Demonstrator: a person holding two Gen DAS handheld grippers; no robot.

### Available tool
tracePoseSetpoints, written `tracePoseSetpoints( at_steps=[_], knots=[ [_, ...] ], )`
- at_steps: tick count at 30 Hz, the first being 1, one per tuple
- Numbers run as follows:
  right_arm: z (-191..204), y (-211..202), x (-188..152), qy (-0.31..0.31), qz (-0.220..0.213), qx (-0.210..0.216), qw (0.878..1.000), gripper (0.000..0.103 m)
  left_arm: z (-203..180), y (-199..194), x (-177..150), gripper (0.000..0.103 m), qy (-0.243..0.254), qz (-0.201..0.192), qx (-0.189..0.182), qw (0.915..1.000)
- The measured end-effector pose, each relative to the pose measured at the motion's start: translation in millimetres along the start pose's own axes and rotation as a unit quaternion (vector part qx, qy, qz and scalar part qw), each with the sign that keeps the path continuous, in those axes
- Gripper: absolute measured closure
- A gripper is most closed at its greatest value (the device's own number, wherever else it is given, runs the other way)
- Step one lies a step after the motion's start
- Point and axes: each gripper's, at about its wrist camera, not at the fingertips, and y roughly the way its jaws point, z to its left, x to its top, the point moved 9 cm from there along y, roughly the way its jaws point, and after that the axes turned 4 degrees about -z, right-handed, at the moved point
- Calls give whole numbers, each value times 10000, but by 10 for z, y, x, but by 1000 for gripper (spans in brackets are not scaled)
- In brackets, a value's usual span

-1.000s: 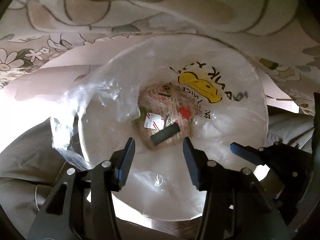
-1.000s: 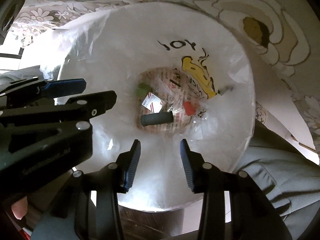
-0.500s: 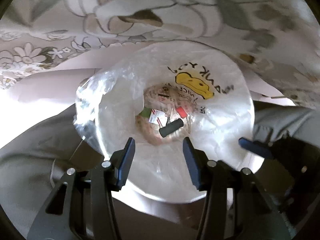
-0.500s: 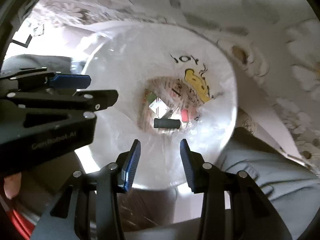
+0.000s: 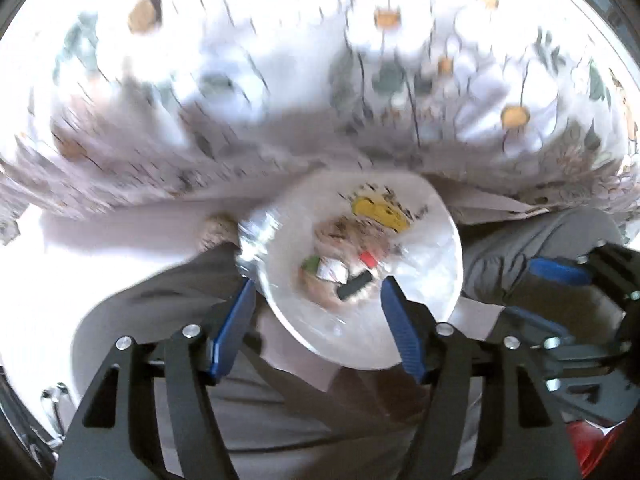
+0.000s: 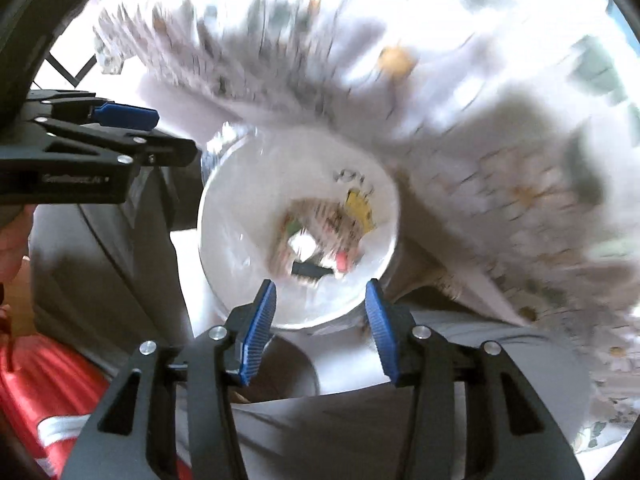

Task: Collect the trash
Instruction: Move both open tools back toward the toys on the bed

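Two blurred views look steeply down into a round white bin lined with a clear plastic bag [image 5: 424, 320], standing beside a floral-patterned cloth [image 5: 280, 92] that fills the upper part of both views. At the bottom of the bin lies the collected trash: a dark cylindrical tube [image 5: 355, 285], a small red scrap [image 5: 369, 258], a white wrapper [image 5: 332, 272] and a green piece [image 5: 310, 262] on printed paper. The left gripper [image 5: 316, 320] and right gripper [image 6: 320, 322] both hover above the bin, jaws opening with nothing between them. Several items are already binned; whether more trash remains elsewhere cannot be told, as nothing loose shows outside the bin
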Motion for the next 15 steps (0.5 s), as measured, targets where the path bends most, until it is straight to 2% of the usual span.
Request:
tracePoseSetpoints(
  at_steps=[8,15],
  knots=[
    [-278,-729,371,111,-845,-231,9961,49,-4,-659,484,35,-7,-625,129,9980],
    [-555,-1346,721,213,-1535,-357,9873,42,-154,-1167,959,35,51,-1081,7,9941]
  ],
)
